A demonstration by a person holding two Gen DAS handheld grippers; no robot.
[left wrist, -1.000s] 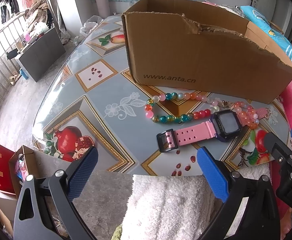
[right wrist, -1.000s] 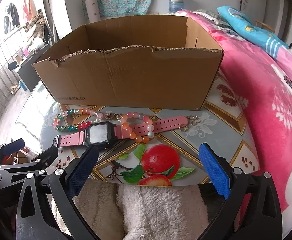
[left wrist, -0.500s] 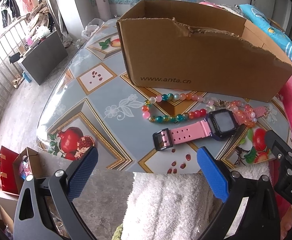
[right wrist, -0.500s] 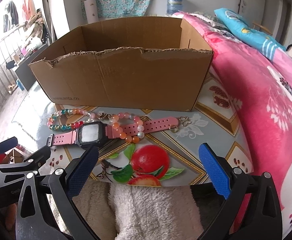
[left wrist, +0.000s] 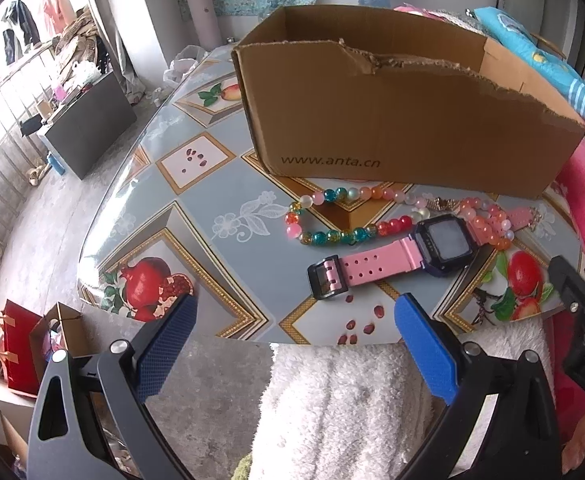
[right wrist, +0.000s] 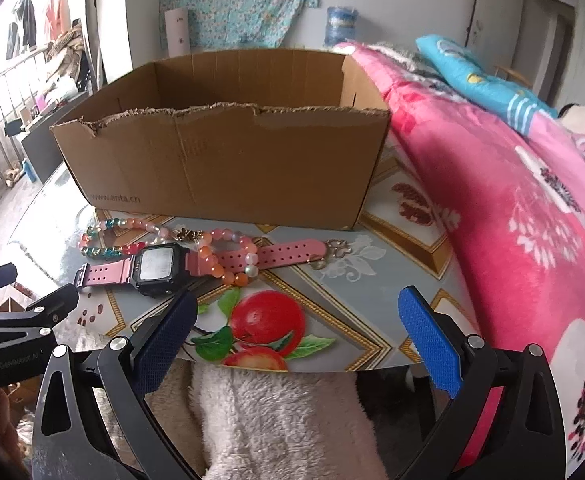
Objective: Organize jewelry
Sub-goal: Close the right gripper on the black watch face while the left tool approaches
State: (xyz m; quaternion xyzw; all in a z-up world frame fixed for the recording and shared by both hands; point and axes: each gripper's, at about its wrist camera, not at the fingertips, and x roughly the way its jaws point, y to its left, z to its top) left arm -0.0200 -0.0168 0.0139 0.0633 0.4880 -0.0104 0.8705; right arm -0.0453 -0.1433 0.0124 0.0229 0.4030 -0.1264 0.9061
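- The left gripper (left wrist: 292, 328) is wide open, with nothing between its blue pads. It hangs over the near edge of the tabletop (left wrist: 196, 208).
- The right gripper (right wrist: 296, 326) is wide open too and holds nothing. It is also by the near edge.
- A pink watch (left wrist: 408, 254) with a dark face lies flat on the tabletop, close to the near edge.
- A string of colored beads (left wrist: 332, 216) lies just behind the watch. Some orange and pink beads rest on top of the pink strap.
- A small gold flower charm (right wrist: 334, 250) lies by the end of the strap.
- An open cardboard box (right wrist: 228, 168) with a torn top edge stands behind the jewelry, toward the far side of the tabletop. The beads lie just in front of its front wall.
- A fluffy white cloth (left wrist: 352, 408) is below the near edge.
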